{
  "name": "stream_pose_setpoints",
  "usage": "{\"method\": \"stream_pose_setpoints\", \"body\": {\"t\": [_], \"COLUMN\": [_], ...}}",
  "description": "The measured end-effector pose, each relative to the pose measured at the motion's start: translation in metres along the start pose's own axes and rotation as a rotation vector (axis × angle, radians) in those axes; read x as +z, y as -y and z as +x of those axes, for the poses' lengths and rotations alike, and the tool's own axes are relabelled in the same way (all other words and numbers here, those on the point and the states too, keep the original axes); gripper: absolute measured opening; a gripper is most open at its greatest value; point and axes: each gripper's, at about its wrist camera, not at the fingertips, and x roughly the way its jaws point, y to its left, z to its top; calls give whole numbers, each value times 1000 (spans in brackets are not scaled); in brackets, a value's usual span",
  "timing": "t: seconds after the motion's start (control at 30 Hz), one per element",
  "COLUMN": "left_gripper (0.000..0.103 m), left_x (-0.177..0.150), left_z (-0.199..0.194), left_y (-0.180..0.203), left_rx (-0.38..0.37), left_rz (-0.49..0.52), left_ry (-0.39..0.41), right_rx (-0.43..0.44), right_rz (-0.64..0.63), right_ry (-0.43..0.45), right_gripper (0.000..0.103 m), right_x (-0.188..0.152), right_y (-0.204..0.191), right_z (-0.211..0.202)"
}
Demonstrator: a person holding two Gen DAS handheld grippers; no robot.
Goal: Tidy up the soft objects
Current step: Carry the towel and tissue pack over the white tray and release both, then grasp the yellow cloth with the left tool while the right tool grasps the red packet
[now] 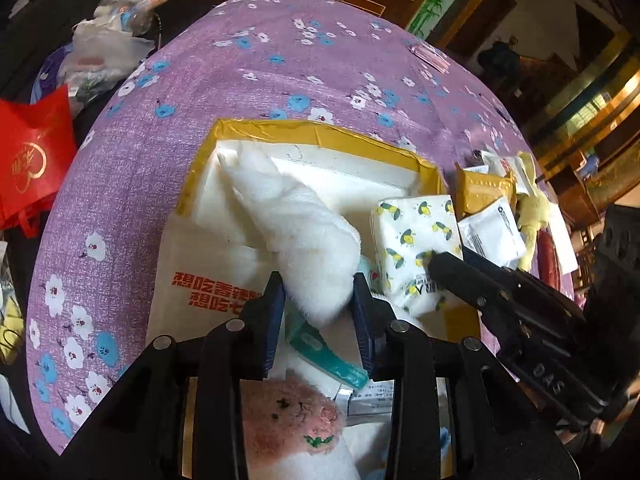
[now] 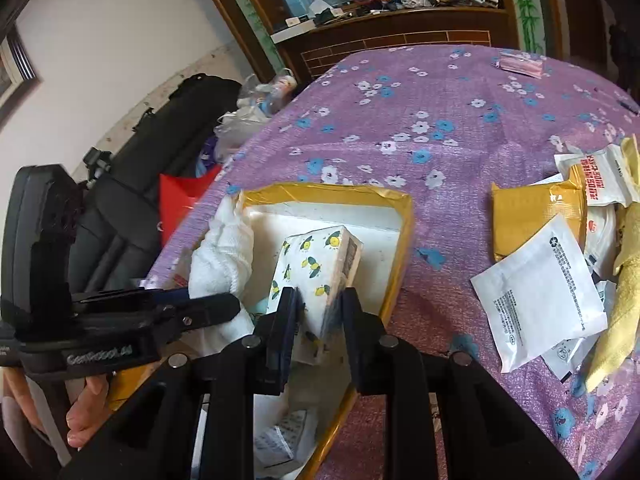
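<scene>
While both tools hang over box (image 1: 320, 130), my left gripper (image 1: 318, 300) pinches white towel (image 1: 296, 220), long axis running near-to-far, left side; my right gripper (image 2: 320, 312) clasps tissue pack (image 2: 316, 264), upright, just right of towel; drop point below.

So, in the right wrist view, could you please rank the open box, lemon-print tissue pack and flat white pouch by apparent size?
1. Open box with yellow-taped rim.
2. Lemon-print tissue pack and flat white pouch look alike, and the pack is partly hidden, so they stay unranked.
</scene>
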Motion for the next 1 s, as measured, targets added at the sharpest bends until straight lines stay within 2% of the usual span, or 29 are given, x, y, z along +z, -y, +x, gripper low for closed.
{"method": "stream_pose_setpoints", "body": {"t": [0.07,0.13,0.2,0.23,0.37,0.43,0.47,0.53,0.6,0.83,1.0], "left_gripper": [35,46,51,51,51,59,59,59,59,59,59], "left_x": [-1,-1,-6,-8,-30,-45,-53,-67,-80,-95,-98], "left_z": [-4,-10,-22,-28,-59,-65,-66,-63,-58,-45,-26], "left_y": [-5,-9,-13,-13,-1,11,19,34,52,116,144], "left_rx": [-17,-35,-68,-71,-63,-89,-110,-135,-128,-93,-63], "left_rz": [-30,-65,-105,-112,-137,-158,-169,-177,-190,-88,-60], "left_ry": [11,39,89,107,210,243,250,244,241,252,184], "right_rx": [-3,9,10,16,60,92,119,158,171,148,104], "right_rz": [-4,-17,-6,4,17,8,8,11,16,103,136], "right_ry": [9,32,66,92,113,112,110,90,75,81,117], "right_gripper": [27,38,60,63,64,64,64,64,64,64,64], "right_x": [0,0,-2,-2,-10,-21,-29,-40,-52,-75,-85], "right_y": [-2,-4,-3,-1,3,5,8,14,22,70,98], "right_z": [0,-4,-12,-18,-40,-53,-60,-66,-73,-103,-127]}}
